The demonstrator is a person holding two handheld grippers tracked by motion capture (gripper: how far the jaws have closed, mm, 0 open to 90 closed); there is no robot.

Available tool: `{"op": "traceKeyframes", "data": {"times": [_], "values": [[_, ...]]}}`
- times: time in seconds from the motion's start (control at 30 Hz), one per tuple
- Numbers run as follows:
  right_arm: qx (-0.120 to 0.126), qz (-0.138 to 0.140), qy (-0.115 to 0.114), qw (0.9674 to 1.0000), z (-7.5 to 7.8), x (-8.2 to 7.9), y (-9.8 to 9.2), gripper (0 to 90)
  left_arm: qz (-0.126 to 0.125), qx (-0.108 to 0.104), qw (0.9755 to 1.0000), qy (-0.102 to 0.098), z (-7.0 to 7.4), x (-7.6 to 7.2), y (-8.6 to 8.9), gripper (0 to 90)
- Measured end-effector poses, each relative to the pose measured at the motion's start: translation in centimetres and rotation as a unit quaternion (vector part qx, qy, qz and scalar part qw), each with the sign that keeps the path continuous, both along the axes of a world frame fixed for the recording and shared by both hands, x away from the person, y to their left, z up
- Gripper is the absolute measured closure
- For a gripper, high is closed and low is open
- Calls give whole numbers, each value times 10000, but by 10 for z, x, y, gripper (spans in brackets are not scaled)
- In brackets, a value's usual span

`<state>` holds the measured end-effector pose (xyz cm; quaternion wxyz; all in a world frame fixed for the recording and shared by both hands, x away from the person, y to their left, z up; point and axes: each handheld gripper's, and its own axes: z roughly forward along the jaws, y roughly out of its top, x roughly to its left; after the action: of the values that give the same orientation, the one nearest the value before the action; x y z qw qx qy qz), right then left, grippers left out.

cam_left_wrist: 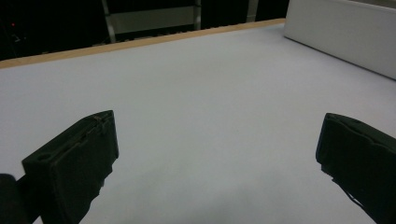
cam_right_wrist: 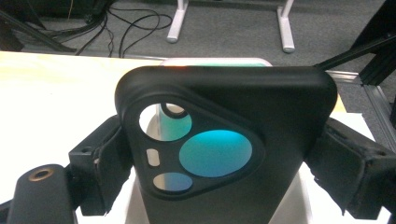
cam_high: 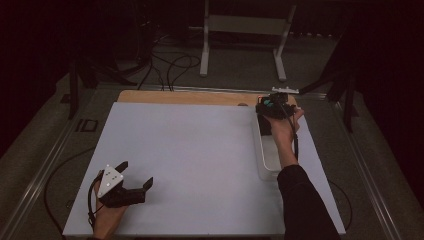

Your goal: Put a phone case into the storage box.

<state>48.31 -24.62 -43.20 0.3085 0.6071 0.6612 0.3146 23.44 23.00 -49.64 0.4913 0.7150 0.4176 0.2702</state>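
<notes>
My right gripper (cam_high: 273, 106) hangs over the far end of a clear tray (cam_high: 265, 167) at the table's right side. It is shut on a black phone case (cam_right_wrist: 266, 107) with a triangular camera cutout. The case hangs down into the tray (cam_right_wrist: 136, 205) between the two jaws. A teal-green surface (cam_right_wrist: 215, 153) shows through the cutout's holes, and I cannot tell what it is. My left gripper (cam_high: 136, 174) rests near the front left of the white board (cam_high: 190, 160), open, with nothing between its jaws (cam_left_wrist: 217, 140).
The tray's pale side wall (cam_left_wrist: 345, 32) stands at the far right in the left gripper view. A wooden table edge (cam_high: 185, 97) runs behind the board. Cables (cam_high: 170, 65) and a white stand (cam_high: 245, 25) are on the floor beyond.
</notes>
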Motion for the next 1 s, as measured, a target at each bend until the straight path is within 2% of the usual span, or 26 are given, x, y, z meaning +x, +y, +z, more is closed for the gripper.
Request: {"op": "traceKeyframes", "data": {"times": [0.23, 0.63, 0.77, 1.0], "values": [[57, -126, -31, 9999, -2, 5, 0, 121, 9, -3, 10000, 3, 0, 0, 1, 0], [-13, 166, 85, 9998, -5, 8, 2, 87, 30, 5, 10000, 12, 0, 0, 1, 0], [74, 256, -42, 9996, 0, 7, 1, 87, 39, 3, 10000, 14, 0, 0, 1, 0], [152, 243, -233, 9993, 10, 1, -3, 87, 43, -6, 10000, 20, 0, 0, 1, 0]]}}
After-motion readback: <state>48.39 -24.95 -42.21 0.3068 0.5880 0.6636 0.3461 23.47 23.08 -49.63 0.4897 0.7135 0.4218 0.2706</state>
